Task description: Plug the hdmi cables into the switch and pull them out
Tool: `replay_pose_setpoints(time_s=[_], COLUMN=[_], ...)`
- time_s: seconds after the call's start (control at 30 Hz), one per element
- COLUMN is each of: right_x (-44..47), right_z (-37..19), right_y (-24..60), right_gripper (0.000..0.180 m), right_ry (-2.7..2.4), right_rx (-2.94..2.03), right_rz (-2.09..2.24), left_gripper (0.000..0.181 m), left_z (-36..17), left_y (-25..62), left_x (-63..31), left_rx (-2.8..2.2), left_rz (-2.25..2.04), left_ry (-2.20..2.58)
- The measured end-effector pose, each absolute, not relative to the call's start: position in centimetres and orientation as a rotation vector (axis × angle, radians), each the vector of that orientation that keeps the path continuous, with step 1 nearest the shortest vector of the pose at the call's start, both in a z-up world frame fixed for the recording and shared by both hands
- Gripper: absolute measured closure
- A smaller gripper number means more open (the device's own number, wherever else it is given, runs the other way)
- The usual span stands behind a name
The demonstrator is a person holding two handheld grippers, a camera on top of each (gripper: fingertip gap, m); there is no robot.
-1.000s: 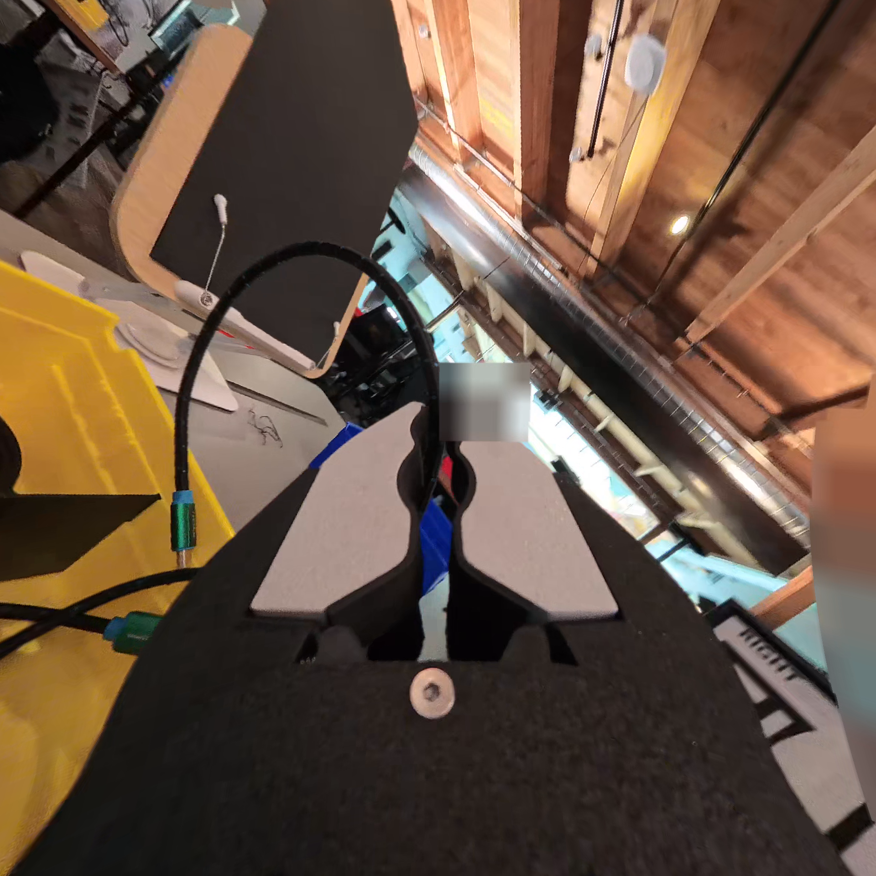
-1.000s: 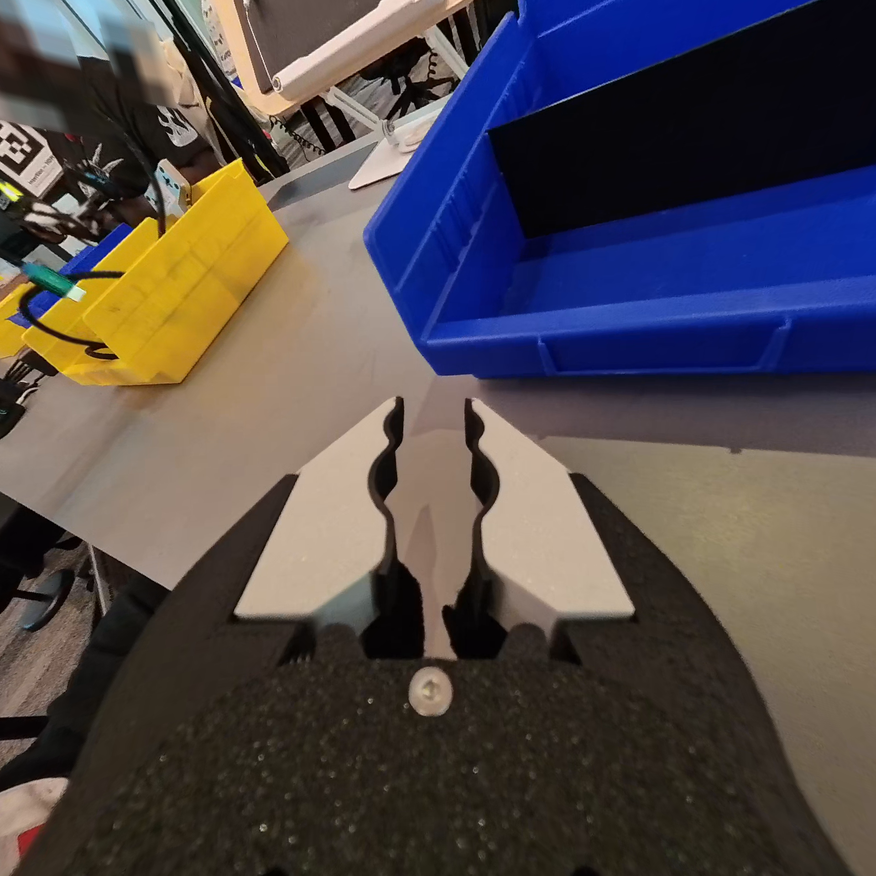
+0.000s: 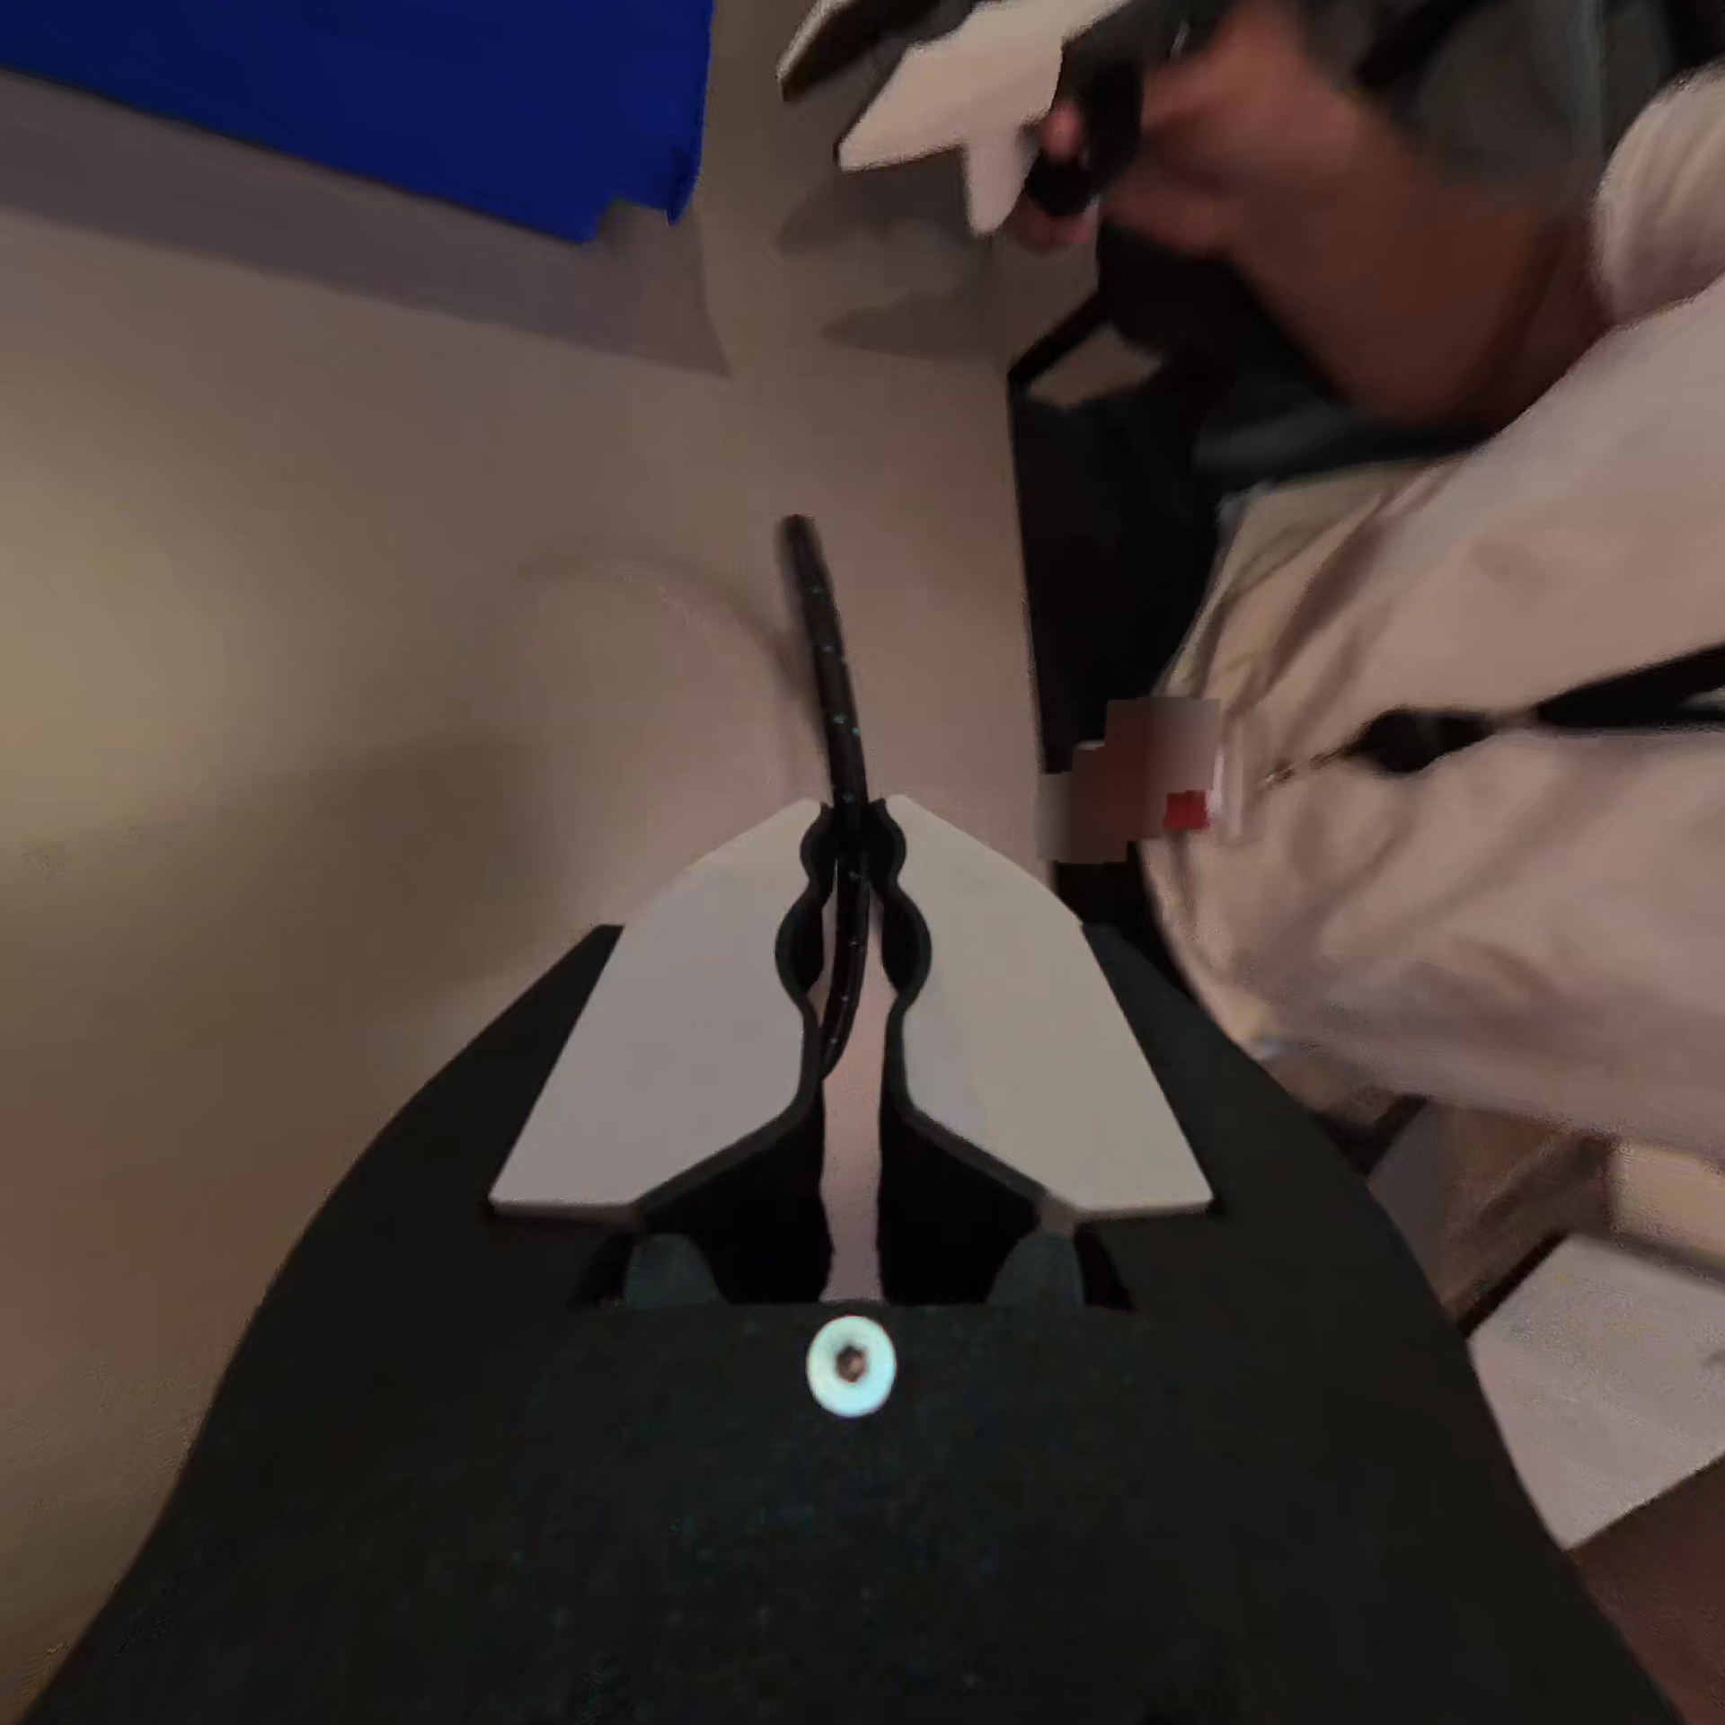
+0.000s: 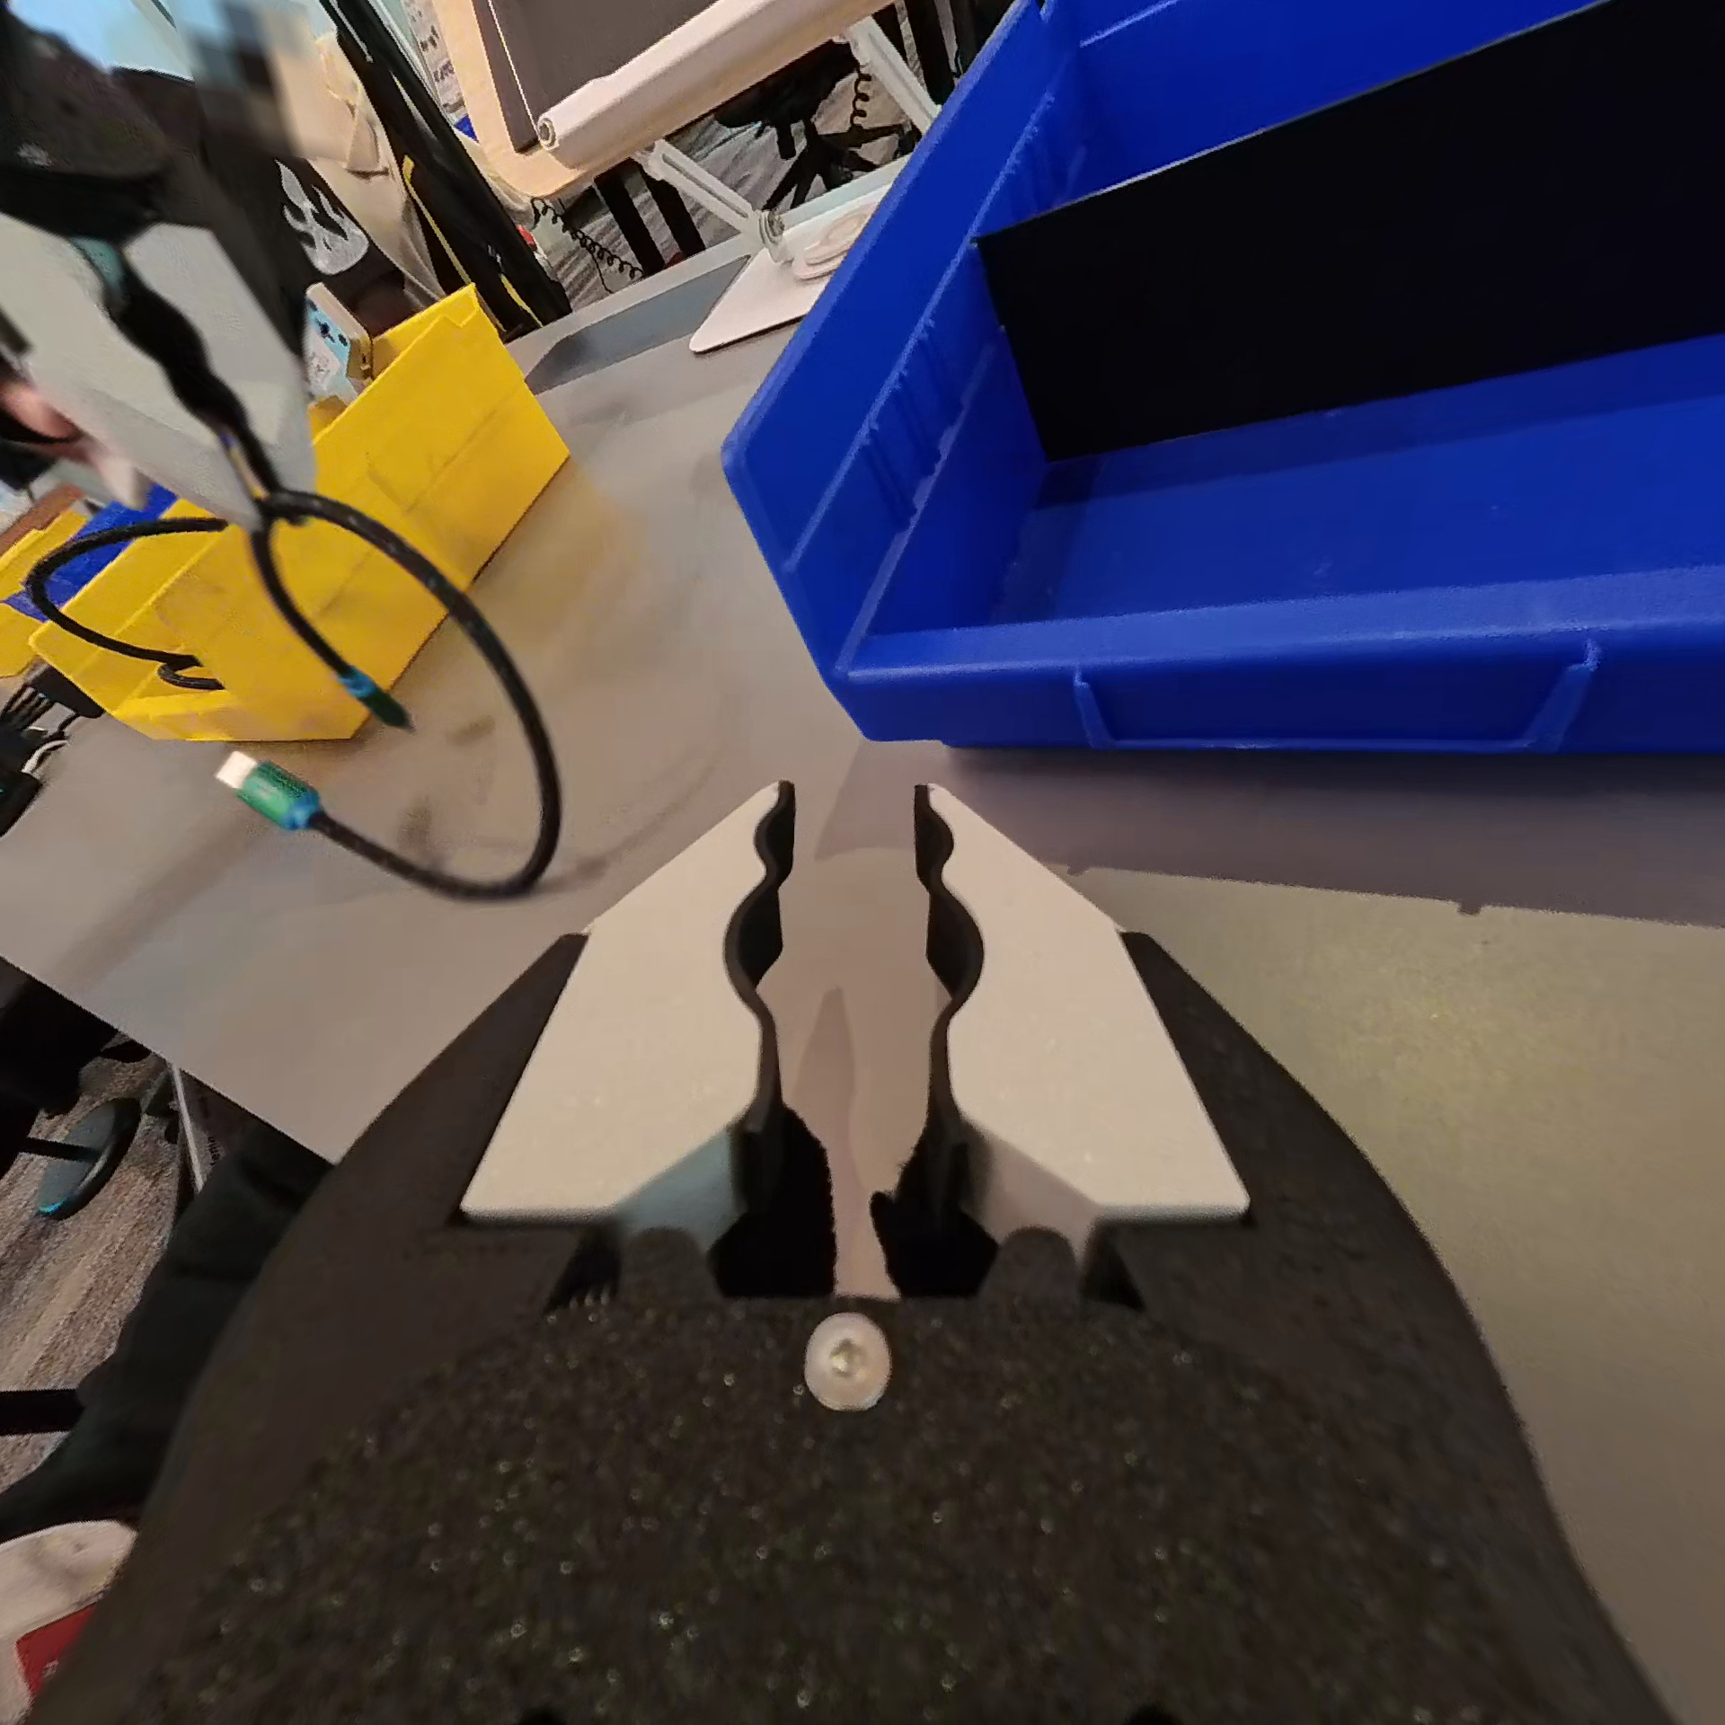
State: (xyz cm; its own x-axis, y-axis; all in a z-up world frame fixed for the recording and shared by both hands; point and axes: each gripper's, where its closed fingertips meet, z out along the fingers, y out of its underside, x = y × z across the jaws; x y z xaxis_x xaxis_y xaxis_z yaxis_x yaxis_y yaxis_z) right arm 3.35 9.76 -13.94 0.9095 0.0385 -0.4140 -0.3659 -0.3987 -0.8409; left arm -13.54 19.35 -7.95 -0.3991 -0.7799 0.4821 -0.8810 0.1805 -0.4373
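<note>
My left gripper [image 3: 851, 805] is shut on a black braided cable [image 3: 826, 653] and points down at the grey table [image 3: 373, 747]. In the right wrist view the left gripper [image 4: 247, 499] hangs at the upper left, above the table, with the cable [image 4: 527, 719] looped below it. The cable's two green plugs dangle free: one [image 4: 275, 793] nearer me, one [image 4: 371, 698] in front of the yellow bin. My right gripper [image 4: 854, 793] is open and empty, low over the table, facing the blue bin. It shows blurred in the left wrist view [image 3: 943, 112]. No switch is in view.
A large blue bin [image 4: 1213, 672] with a black divider stands on the table ahead of the right gripper. A yellow bin [image 4: 420, 485] with another black cable stands at the left. A person's white sleeve [image 3: 1400, 747] fills the right of the left wrist view. About 20 cm separates my left fingertips from my right.
My left gripper has swung from pointing up at the ceiling to pointing down at the table, carrying the cable away from the yellow bin toward the middle. My right gripper has hardly moved.
</note>
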Motion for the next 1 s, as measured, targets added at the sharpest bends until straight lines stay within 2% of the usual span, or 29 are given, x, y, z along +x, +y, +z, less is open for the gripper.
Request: replay_pose_setpoints(time_s=[0.23, 0.33, 0.47, 0.63, 0.83, 1.0], right_x=[3.9, 3.9, 3.8, 4.0, 3.5, 3.1], right_z=[-14.2, -14.2, -14.2, -14.1, -13.9, -14.2], right_y=[9.9, 9.7, 9.4, 8.9, 8.7, 9.2], right_gripper=[0.155, 0.154, 0.154, 0.154, 0.153, 0.154], right_ry=[0.252, 0.259, 0.266, 0.258, 0.222, 0.207], right_rx=[-1.944, -1.941, -1.936, -1.937, -1.925, -1.938], right_rz=[0.453, 0.469, 0.489, 0.461, 0.465, 0.468], left_gripper=[0.17, 0.163, 0.154, 0.151, 0.154, 0.163], left_z=[-14.6, -13.2, -7.5, -1.5, -4.3, -8.9], left_y=[20.4, 19.7, 19.6, 19.3, 19.2, 17.6], left_x=[-9.5, -7.6, -7.7, -15.3, -28.9, -33.7], left_rx=[1.472, 1.544, 1.771, 2.272, 3.17, 3.46], left_rz=[0.419, 0.617, 0.996, 1.556, 1.829, 1.9], left_ry=[-2.54, -2.581, -2.604, -2.447, -1.815, -1.424])
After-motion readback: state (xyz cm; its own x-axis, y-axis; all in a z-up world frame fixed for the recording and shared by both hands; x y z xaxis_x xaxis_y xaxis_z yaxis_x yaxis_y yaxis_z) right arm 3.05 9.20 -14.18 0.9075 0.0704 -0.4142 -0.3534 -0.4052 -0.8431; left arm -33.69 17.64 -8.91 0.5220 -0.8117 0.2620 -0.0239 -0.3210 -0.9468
